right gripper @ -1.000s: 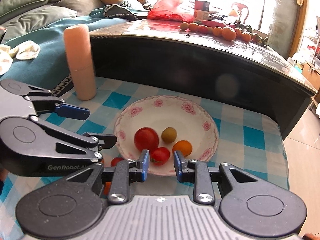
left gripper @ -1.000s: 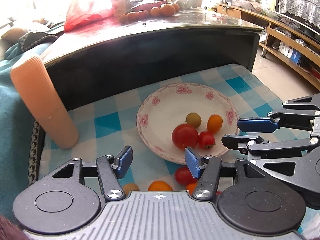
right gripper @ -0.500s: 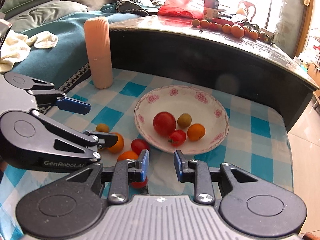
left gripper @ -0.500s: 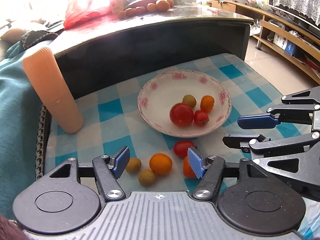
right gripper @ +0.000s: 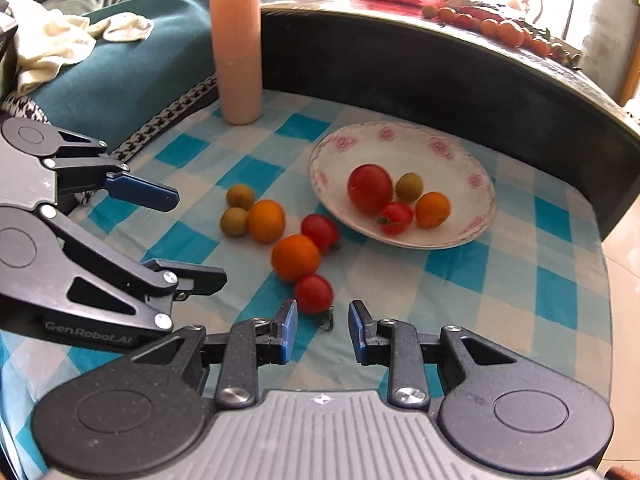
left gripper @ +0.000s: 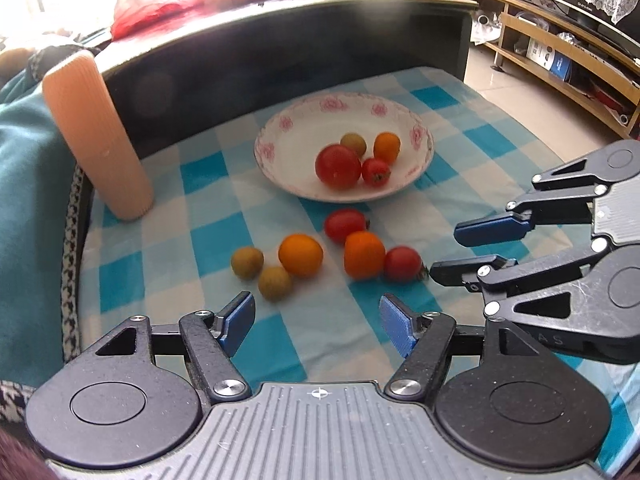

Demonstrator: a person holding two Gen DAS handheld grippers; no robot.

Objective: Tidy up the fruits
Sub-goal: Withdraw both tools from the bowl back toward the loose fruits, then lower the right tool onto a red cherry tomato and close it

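A white flowered plate on the blue checked cloth holds a large red tomato, a small red one, an orange one and a greenish one. In front of the plate lie several loose fruits: two orange ones, two red tomatoes and two greenish ones. My left gripper is open and empty, just short of the loose fruits. My right gripper is open too, its fingers right behind the nearest red tomato without touching it.
A tall peach ribbed cylinder stands upright left of the plate. Behind the plate rises a dark table edge with more fruit and a red bag on top. Teal fabric lies left; wooden shelves stand far right.
Both grippers have pulled back from the plate, so the loose fruits in front of it have come fully into view. Both stay open and empty. No fruit has moved.
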